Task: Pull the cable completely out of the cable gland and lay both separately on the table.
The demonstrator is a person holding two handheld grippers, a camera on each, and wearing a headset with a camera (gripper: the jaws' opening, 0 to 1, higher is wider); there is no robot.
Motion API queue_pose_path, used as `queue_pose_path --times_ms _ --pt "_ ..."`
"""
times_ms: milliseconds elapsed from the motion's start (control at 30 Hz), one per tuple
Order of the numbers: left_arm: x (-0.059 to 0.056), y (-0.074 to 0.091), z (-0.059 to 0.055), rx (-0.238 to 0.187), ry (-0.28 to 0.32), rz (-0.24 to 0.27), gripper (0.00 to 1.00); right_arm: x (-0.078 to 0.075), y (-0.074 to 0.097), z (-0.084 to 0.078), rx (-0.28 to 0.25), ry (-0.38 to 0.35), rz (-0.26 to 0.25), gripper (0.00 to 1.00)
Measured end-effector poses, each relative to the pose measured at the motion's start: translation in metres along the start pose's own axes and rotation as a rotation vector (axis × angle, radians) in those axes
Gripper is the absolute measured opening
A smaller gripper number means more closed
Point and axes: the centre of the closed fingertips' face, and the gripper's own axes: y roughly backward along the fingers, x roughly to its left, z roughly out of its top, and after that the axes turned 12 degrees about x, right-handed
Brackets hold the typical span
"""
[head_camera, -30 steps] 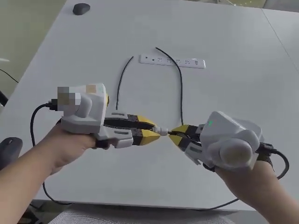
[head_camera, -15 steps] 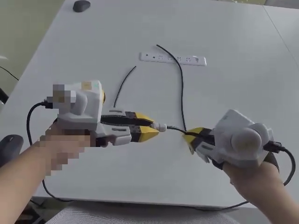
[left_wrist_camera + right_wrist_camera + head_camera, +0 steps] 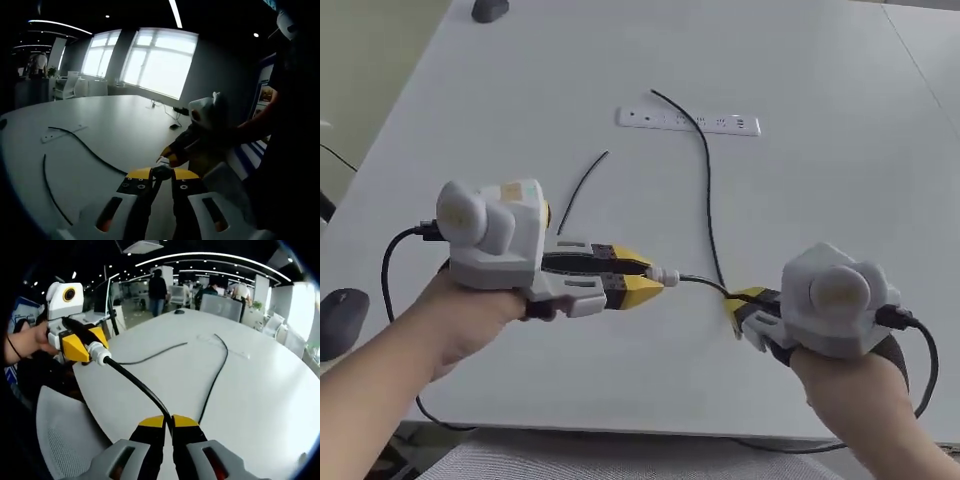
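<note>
right gripper [image 3: 734, 303] clenched on thin black cable [image 3: 707, 180], left gripper [image 3: 653, 279] grasping small white plastic cable gland [image 3: 666, 274], both above white table [image 3: 820, 180]. cable end sits in gland, tail trails toward white power strip [image 3: 688, 121]. risk: cable slides through right jaws if grip weak, never clearing gland.

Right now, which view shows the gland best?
The right gripper view: the white gland shows large and side-on at the left gripper's tips, with the cable leaving it. The head view shows it small; in the left gripper view the jaws half hide it.
</note>
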Motion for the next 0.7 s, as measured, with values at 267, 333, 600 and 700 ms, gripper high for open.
queue_pose_path --times_ms 267,333,600,700 --pt "0.007 0.003 0.005 -0.008 -0.007 0.030 0.15 0.005 0.005 0.000 -0.017 0.078 -0.006 0.00" --pt "0.008 0.004 0.005 -0.011 -0.008 0.031 0.15 0.006 0.007 0.002 -0.027 0.104 -0.013 0.00" --pt "0.007 0.006 0.007 -0.019 -0.005 0.028 0.15 0.010 0.020 0.011 -0.052 0.164 -0.031 0.10" --pt "0.006 0.007 0.008 -0.020 0.001 0.027 0.15 0.018 0.034 0.027 -0.083 0.260 -0.052 0.13"
